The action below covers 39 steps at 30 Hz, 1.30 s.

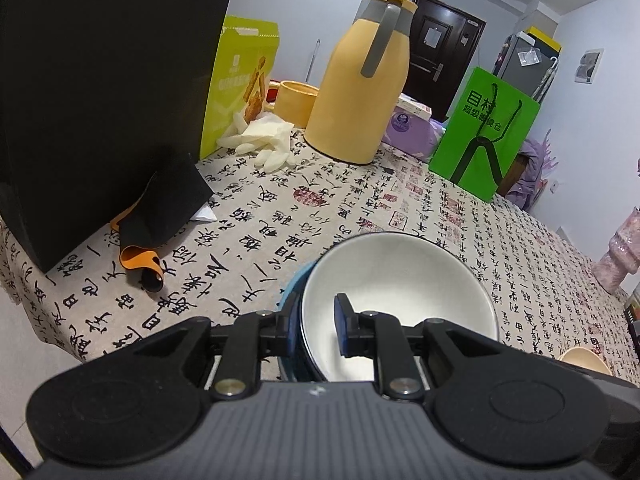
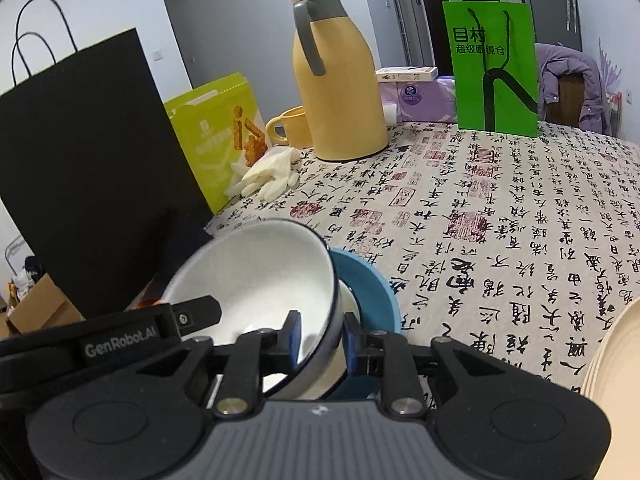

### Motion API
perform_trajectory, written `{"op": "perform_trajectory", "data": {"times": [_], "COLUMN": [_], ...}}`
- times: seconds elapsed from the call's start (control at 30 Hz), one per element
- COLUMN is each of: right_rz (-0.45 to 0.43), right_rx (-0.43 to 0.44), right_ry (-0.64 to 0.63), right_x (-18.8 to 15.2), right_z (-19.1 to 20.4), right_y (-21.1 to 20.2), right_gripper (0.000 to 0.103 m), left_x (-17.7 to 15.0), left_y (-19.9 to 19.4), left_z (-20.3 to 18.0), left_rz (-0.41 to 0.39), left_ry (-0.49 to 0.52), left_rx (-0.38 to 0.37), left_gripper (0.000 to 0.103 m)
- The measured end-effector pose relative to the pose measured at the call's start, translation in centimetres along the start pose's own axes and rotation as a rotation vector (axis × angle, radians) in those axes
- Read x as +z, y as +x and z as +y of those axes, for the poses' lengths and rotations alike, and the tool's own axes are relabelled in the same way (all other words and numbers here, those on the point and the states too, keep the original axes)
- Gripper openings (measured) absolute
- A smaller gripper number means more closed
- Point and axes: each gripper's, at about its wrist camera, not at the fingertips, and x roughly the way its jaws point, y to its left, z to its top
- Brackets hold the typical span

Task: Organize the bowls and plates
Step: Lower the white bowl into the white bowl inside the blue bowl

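A white bowl point(image 1: 400, 280) with a dark rim rests tilted in a blue bowl point(image 2: 372, 292) on the calligraphy-print tablecloth point(image 2: 480, 220). My left gripper point(image 1: 316, 330) is shut on the white bowl's left rim, with one pad inside the bowl and the other outside. In the right wrist view the white bowl point(image 2: 256, 280) leans left. My right gripper point(image 2: 323, 342) straddles its right rim, and its pads stand a little apart from the wall. The left gripper's body point(image 2: 192, 316) shows at the bowl's far side. The blue bowl's inside is mostly hidden.
A black paper bag point(image 1: 100, 100) stands at the left, with a yellow-green box point(image 1: 240, 80) and white gloves point(image 1: 264, 140) behind it. A yellow thermos point(image 1: 360, 80), mug point(image 2: 288, 126) and green bag point(image 2: 496, 68) line the back. Cream plates point(image 2: 612, 360) sit at the right edge.
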Motion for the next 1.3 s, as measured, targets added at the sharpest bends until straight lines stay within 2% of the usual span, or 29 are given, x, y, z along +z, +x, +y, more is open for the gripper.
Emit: {"op": "perform_trajectory", "data": {"times": [0.17, 0.33, 0.5, 0.7, 0.87, 0.97, 1.3], "right_rz": [0.0, 0.006, -0.004, -0.015, -0.014, -0.014, -0.006], "right_rx": [0.012, 0.033, -0.014, -0.044, -0.047, 0.003, -0.008], "right_ry": [0.008, 0.032, -0.018, -0.098, -0.068, -0.05, -0.05], "right_x": [0.1, 0.3, 0.5, 0.7, 0.9, 0.8, 0.1], "right_z": [-0.2, -0.8, -0.1, 1.0, -0.2, -0.7, -0.8], "right_y": [-0.2, -0.3, -0.4, -0.9, -1.2, -1.6, -0.9], "right_gripper": [0.026, 0.028, 0.034, 0.033, 0.033, 0.017, 0.012], "left_x": [0.1, 0.1, 0.2, 0.3, 0.4, 0.5, 0.6], "left_y": [0.1, 0.2, 0.2, 0.1, 0.1, 0.4, 0.2], "left_z": [0.0, 0.1, 0.3, 0.3, 0.8, 0.9, 0.4], "left_rz": [-0.003, -0.007, -0.01, -0.004, 0.006, 0.016, 0.0], "left_ry": [0.009, 0.011, 0.004, 0.001, -0.017, -0.03, -0.013], "left_rx": [-0.006, 0.007, 0.01, 0.003, -0.011, -0.022, -0.02], "left_gripper": [0.018, 0.01, 0.007, 0.007, 0.008, 0.009, 0.009]}}
